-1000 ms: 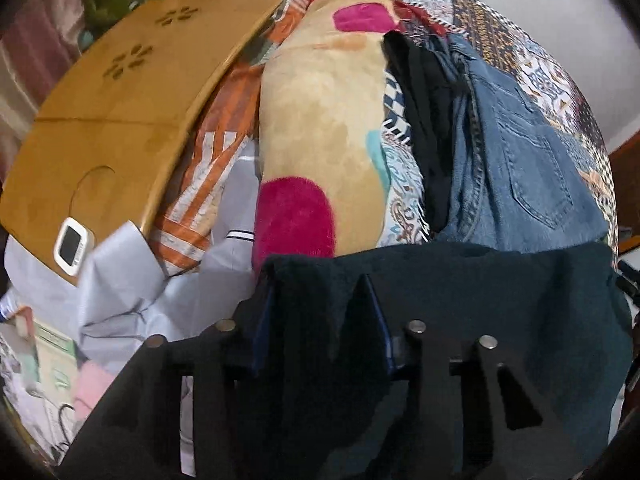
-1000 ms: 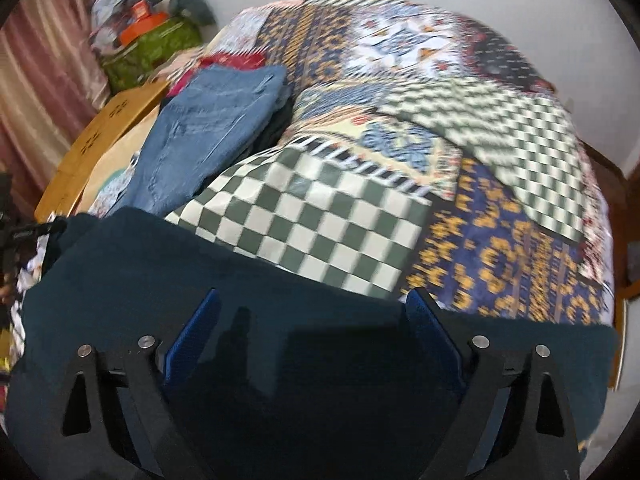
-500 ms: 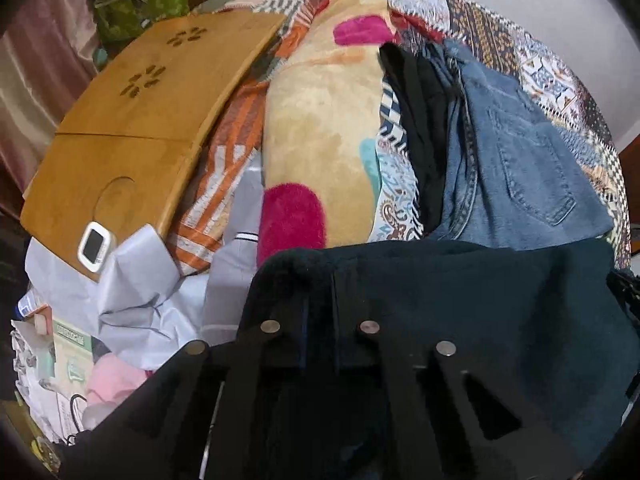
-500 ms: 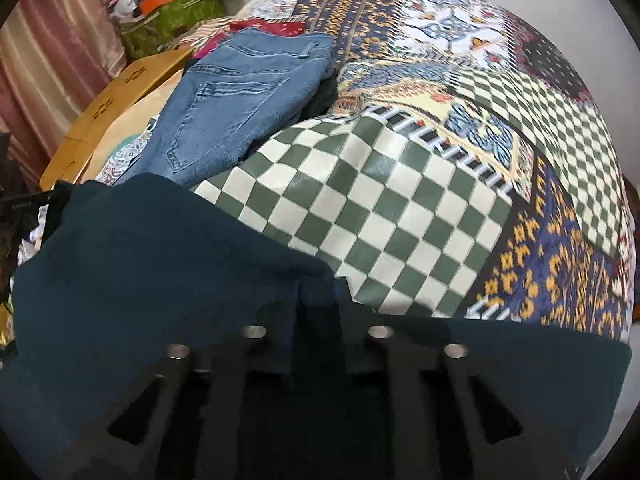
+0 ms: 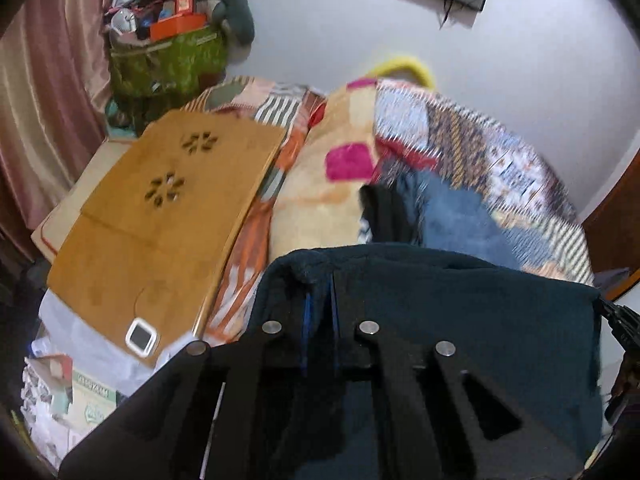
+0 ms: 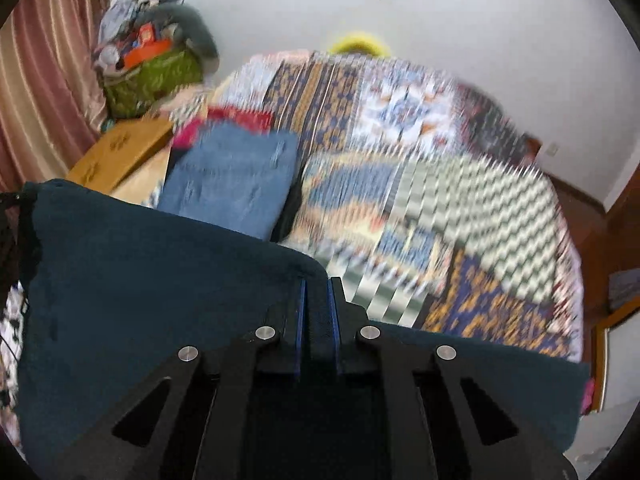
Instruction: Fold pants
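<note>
Both grippers pinch the dark teal pants (image 5: 460,312) — left gripper (image 5: 319,304), right gripper (image 6: 317,300) — edge held taut, ready to fold, I'd say.

1. the left wrist view is looking forward along the left gripper (image 5: 319,300), from just behind its fingers, tilted down over the bed's left edge; the dark pants (image 5: 460,300) are filling the near foreground.
2. it is facing the white wall (image 5: 340,20), with the wooden board (image 5: 160,220) on its left.
3. the right wrist view is looking along the right gripper (image 6: 317,304), facing the same wall (image 6: 460,12) across the quilt (image 6: 460,184).
4. both views are sharing the folded jeans (image 5: 452,216) (image 6: 232,176), the green bag (image 5: 164,60) (image 6: 152,76) and the curtain (image 5: 48,92) (image 6: 44,72).
</note>
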`<state>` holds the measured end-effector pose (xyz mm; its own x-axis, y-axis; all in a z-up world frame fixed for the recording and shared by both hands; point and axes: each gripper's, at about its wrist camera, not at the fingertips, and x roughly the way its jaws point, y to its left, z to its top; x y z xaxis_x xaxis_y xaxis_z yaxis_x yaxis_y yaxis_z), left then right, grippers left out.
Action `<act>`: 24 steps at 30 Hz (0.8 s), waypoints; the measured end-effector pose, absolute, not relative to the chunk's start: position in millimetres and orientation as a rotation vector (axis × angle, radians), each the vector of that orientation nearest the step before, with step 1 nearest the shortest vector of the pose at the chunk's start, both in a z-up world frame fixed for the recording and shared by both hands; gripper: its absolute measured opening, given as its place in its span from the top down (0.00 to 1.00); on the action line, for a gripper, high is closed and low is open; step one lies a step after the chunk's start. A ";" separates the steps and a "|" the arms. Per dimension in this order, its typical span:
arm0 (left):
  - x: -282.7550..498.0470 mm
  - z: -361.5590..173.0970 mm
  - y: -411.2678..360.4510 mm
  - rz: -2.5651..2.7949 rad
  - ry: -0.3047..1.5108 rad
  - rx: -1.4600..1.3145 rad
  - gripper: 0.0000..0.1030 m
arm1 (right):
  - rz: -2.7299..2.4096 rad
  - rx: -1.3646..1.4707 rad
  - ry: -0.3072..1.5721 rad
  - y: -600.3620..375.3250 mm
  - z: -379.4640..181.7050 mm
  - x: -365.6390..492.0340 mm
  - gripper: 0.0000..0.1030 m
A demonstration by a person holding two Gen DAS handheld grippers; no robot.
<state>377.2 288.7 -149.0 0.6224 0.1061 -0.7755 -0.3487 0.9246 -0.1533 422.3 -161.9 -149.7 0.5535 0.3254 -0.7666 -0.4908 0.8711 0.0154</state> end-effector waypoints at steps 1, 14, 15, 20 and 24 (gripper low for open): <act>379.5 -143.5 288.0 0.260 0.858 -0.303 0.93 | 0.480 -0.206 0.838 -162.1 -141.9 423.3 0.91; 291.9 -122.6 264.8 0.185 0.835 -0.278 0.93 | 0.519 -0.176 0.749 -191.2 -101.7 341.4 0.91; 284.7 -121.6 263.7 0.186 0.833 -0.274 0.93 | 0.522 -0.172 0.746 -194.0 -100.3 331.7 0.91; 239.7 -116.8 258.5 0.194 0.821 -0.255 0.93 | 0.547 -0.166 0.732 -203.6 -94.9 289.7 0.91; 209.3 -120.5 256.7 0.194 0.818 -0.263 0.92 | 0.558 -0.161 0.728 -209.4 -97.9 257.1 0.91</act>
<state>209.3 256.7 -120.5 0.6687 0.0688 -0.7404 -0.2702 0.9501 -0.1557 257.1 -209.4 -97.9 0.6087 0.4261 -0.6692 -0.5353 0.8432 0.0499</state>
